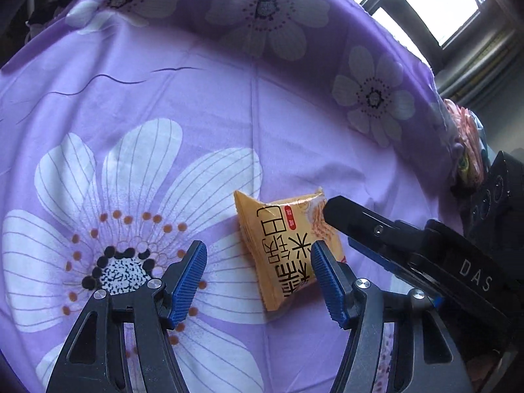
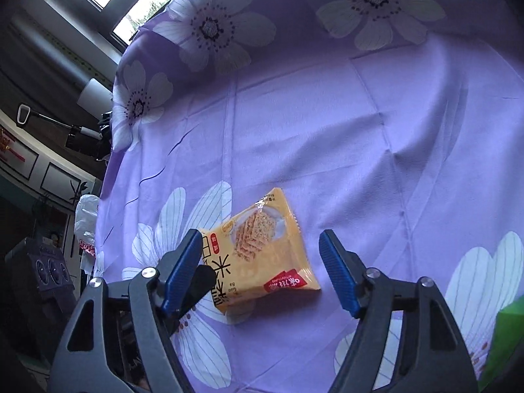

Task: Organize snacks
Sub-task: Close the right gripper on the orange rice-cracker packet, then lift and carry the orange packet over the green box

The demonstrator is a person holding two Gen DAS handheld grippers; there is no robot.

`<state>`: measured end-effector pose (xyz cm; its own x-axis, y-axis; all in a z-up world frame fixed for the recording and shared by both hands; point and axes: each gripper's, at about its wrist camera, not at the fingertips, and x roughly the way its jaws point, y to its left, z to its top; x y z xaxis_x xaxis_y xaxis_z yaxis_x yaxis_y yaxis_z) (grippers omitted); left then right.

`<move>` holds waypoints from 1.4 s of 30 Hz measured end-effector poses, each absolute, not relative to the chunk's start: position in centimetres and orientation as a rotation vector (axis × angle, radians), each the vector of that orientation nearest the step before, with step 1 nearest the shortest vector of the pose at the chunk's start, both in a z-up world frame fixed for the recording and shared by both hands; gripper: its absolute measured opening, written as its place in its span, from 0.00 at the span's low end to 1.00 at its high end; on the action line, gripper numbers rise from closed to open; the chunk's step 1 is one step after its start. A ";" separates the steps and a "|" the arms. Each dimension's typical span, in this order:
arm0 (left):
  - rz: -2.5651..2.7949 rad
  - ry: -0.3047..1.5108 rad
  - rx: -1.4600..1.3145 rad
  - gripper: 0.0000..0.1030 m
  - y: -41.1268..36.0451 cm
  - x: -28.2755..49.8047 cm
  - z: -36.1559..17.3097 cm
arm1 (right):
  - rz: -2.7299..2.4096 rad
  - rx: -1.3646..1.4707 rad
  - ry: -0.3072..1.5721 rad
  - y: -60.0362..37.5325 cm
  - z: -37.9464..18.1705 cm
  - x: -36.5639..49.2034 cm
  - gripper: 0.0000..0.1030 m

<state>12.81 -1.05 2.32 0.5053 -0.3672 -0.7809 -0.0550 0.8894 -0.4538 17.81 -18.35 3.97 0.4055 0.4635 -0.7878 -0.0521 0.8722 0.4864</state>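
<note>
An orange snack packet (image 1: 288,249) with black Chinese characters lies flat on the purple flowered cloth (image 1: 229,104). My left gripper (image 1: 258,281) is open and empty; the packet sits just ahead of it, partly behind its right fingertip. In the left wrist view the right gripper's black finger (image 1: 360,222) reaches in from the right and overlaps the packet's right edge. In the right wrist view the same packet (image 2: 262,252) lies between the open fingers of my right gripper (image 2: 260,271), near the left fingertip. Nothing is held.
The cloth (image 2: 327,114) covers the whole surface and drops off at its far and side edges. A pink bundle (image 1: 465,137) lies past the cloth's right edge. A green thing (image 2: 504,337) shows at the lower right. Room clutter and a white bag (image 2: 86,222) stand beyond the left edge.
</note>
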 end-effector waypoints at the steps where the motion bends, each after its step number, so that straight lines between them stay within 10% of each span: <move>1: -0.203 1.040 -0.461 0.64 -1.2 12.9 2.0 | 0.346 0.430 1.119 -18.4 3.6 17.9 0.67; 12: -0.298 1.022 -0.470 0.38 -2.3 12.3 2.1 | 0.410 0.478 1.150 -18.3 2.1 17.2 0.45; 42: -0.576 0.761 -0.248 0.37 -10.3 1.3 17.8 | 0.289 0.523 0.782 -25.8 18.0 2.5 0.44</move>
<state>1.33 -10.30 17.84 0.5805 -0.5740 -0.5775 0.4002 0.8188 -0.4116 2.52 -25.83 17.95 0.6796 0.4333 -0.5919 -0.0564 0.8354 0.5468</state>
